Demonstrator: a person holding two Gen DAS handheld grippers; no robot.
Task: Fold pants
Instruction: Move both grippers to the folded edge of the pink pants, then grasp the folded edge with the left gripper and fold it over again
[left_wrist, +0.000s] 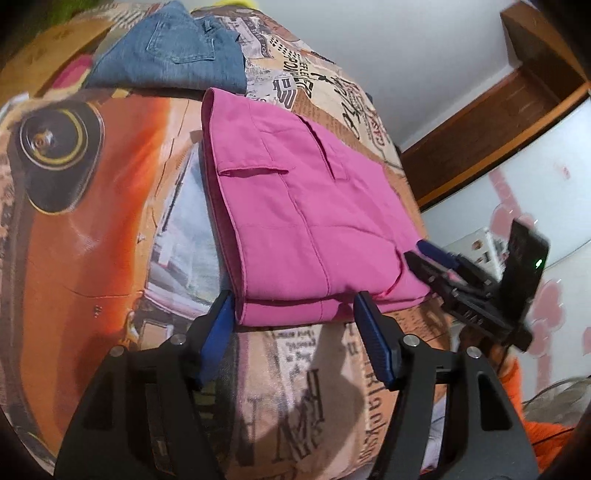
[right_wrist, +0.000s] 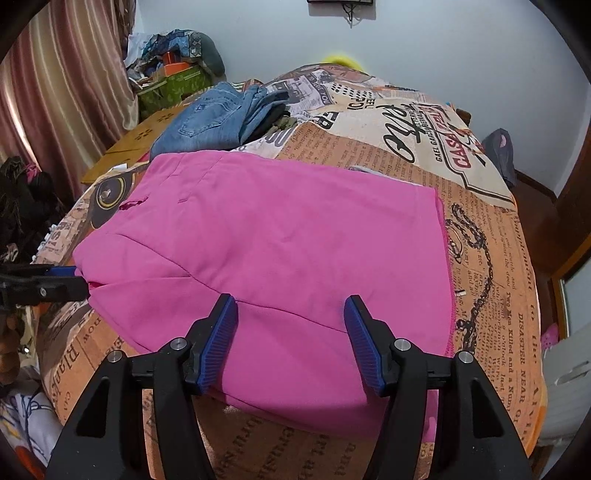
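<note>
Pink pants (left_wrist: 295, 206) lie folded into a flat rectangle on a printed bedspread (left_wrist: 92, 229). My left gripper (left_wrist: 295, 299) is open, its blue pads straddling the near edge of the fold without pressing on it. In the right wrist view the pink pants (right_wrist: 277, 236) fill the middle, and my right gripper (right_wrist: 291, 301) hovers open over their near part with nothing clamped. The right gripper (left_wrist: 415, 251) also shows at the pants' right corner, and the left gripper (right_wrist: 81, 280) at their left edge.
Folded blue jeans (left_wrist: 173, 51) (right_wrist: 214, 118) lie at the far end of the bedspread (right_wrist: 480, 240). Beyond the bed are a cardboard sheet (right_wrist: 136, 144), a pile of clutter (right_wrist: 173, 55) and curtains (right_wrist: 66, 74). A wooden frame (left_wrist: 498, 122) runs along the right.
</note>
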